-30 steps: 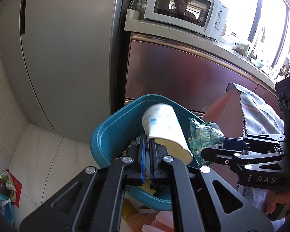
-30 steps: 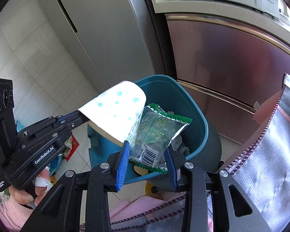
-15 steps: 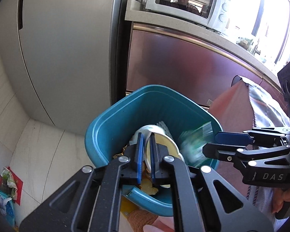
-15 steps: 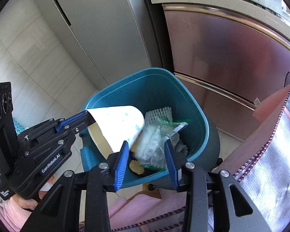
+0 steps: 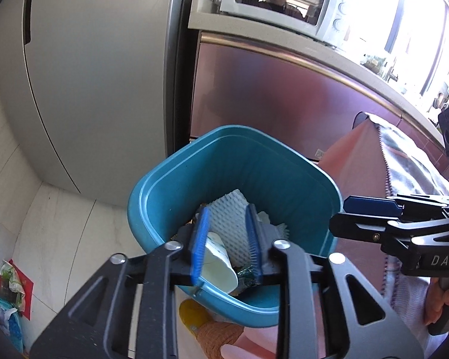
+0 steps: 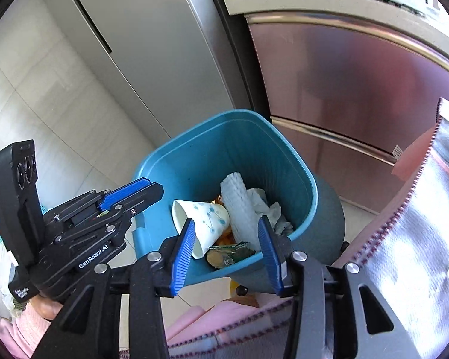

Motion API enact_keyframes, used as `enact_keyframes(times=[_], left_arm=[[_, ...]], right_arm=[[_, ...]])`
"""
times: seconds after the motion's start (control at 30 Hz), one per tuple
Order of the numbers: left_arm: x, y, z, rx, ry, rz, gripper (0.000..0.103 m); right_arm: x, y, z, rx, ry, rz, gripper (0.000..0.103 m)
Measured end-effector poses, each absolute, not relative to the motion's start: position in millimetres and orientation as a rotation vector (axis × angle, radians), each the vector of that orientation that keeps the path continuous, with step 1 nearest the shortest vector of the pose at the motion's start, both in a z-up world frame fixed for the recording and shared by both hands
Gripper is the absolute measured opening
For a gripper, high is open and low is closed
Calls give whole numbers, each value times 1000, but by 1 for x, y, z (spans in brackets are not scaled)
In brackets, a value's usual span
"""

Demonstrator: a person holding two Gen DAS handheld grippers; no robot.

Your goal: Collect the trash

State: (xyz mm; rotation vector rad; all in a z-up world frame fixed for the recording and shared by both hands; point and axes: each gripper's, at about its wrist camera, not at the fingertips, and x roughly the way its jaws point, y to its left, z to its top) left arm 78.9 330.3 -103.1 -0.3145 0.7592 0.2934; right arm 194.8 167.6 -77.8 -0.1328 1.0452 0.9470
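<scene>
Paper cup (image 6: 205, 220): white with pale blue dots, lying on its side inside the teal bin (image 6: 287, 161), mouth toward the bin's near-left wall.
Green wrapper (image 6: 232, 252): crumpled, dark green and shiny, at the bin's near wall, just beside the cup.
Foam net (image 6: 239, 206): white mesh sleeve leaning up the middle of the bin, touching the cup; crumpled tissue (image 6: 269, 209) beside it on the far-right side.
Teal bin: open-topped, rounded-square rim, standing on the floor in front of the steel cabinet (image 6: 359, 89) and beside the grey fridge (image 5: 98, 74).
Left gripper (image 5: 226, 245): above the bin's near rim, jaws parted and empty.
Right gripper (image 6: 227, 249): over the bin's near edge, jaws spread wide, holding nothing.
Worktop (image 5: 299, 51): above the cabinet, carrying a white microwave (image 5: 281, 3).
Cloth (image 6: 419, 254): pink and grey, draped to the right of the bin.
</scene>
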Motion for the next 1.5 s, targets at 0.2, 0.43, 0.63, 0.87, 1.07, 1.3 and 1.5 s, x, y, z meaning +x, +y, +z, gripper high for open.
enact_keyframes(times=[0.2, 0.43, 0.63, 0.87, 1.07, 1.3, 1.5], left_arm=[[52, 319, -76, -296, 666, 261, 56], [14, 286, -40, -249, 528, 239, 98], [-6, 238, -26, -180, 451, 217, 98], [-24, 177, -7, -115, 321, 165, 98], [-24, 137, 2, -122, 296, 97, 98], [-22, 97, 3, -85, 272, 63, 98], [-27, 76, 2, -46, 247, 56, 98]], right_arm=[[174, 134, -60, -85, 928, 937, 61], [137, 68, -32, -35, 714, 822, 89], [96, 5, -14, -13, 541, 658, 96], [51, -53, -4, 5, 397, 478, 96], [29, -88, -4, 10, 340, 356, 96], [12, -126, -9, 39, 315, 255, 96], [5, -144, -10, 59, 292, 196, 96]])
